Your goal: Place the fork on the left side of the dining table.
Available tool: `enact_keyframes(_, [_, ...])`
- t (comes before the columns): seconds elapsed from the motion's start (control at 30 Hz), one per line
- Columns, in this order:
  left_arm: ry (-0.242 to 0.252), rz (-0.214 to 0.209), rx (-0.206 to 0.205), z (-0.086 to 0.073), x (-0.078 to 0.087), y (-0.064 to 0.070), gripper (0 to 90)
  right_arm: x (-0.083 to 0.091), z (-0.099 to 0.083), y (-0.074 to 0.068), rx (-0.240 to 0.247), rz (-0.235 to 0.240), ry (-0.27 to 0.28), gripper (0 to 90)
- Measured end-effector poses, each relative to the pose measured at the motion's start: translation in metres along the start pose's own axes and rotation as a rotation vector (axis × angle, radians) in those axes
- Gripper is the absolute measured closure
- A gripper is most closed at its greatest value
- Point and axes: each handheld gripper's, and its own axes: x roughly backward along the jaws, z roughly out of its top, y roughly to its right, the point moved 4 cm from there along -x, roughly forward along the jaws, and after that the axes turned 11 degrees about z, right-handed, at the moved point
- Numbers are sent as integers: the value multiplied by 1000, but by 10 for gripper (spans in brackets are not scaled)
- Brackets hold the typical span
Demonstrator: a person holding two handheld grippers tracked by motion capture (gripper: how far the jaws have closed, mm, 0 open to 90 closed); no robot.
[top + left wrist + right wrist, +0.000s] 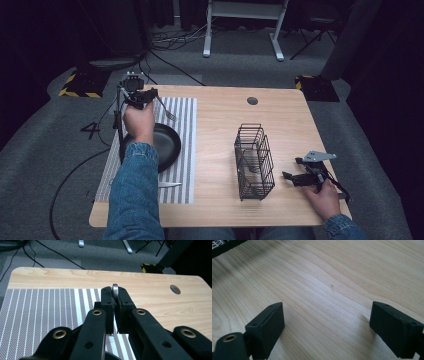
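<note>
Up above the striped placemat [181, 125], the left gripper [145, 96] clamps a fork [166, 110]; the right gripper [291, 176] rests agape on the table [220, 120].

Lab or studio: black curtains, hazard-taped stand bases [80, 85], floor cables [170, 40].

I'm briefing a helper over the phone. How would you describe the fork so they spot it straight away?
Start at the striped placemat on the left half of the wooden table. Above its far end, beyond the black pan, the left hand-held gripper holds the fork up in the air. It is slim and silver, tines slanting down to the right, whereas the knife lies flat on the mat.
</note>
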Motion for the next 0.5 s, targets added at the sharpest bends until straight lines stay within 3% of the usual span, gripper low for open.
enact_keyframes(0.3, [-12, -3, 2, -1, -6, 1, 861, 0, 0, 0, 0, 0, 0, 127])
enact_keyframes(0.5, [-22, 17, 7, -2, -12, -5, 861, 0, 0, 0, 1, 0, 0, 127])
